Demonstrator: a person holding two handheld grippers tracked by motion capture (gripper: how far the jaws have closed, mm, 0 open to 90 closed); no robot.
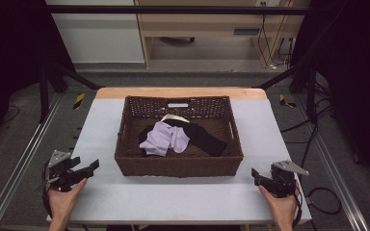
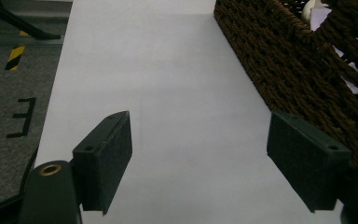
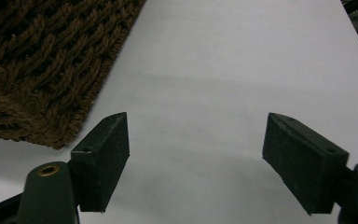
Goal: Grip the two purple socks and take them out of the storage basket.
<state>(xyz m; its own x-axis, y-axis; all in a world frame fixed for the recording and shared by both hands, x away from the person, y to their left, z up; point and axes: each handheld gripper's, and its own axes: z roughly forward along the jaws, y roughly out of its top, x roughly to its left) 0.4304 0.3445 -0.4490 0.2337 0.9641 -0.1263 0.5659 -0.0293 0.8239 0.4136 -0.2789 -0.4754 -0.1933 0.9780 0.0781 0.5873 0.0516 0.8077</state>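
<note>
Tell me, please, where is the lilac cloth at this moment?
In the high view, the lilac cloth lies inside the brown wicker basket at the table's middle, left of centre, touching the black cloth on its right.

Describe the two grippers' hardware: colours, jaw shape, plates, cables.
Both are black handheld units. The left gripper and right gripper each carry a grey three-cornered plate on top and trail a black cable. Each has two flat, rectangular dark pads with small screw holes and brass-coloured bushings at the base. Forearms bare, no sleeves.

High view looks down from above; both gripper views skim the table (image 1: pixel 183 192) beside the basket (image 1: pixel 178 166).
</note>
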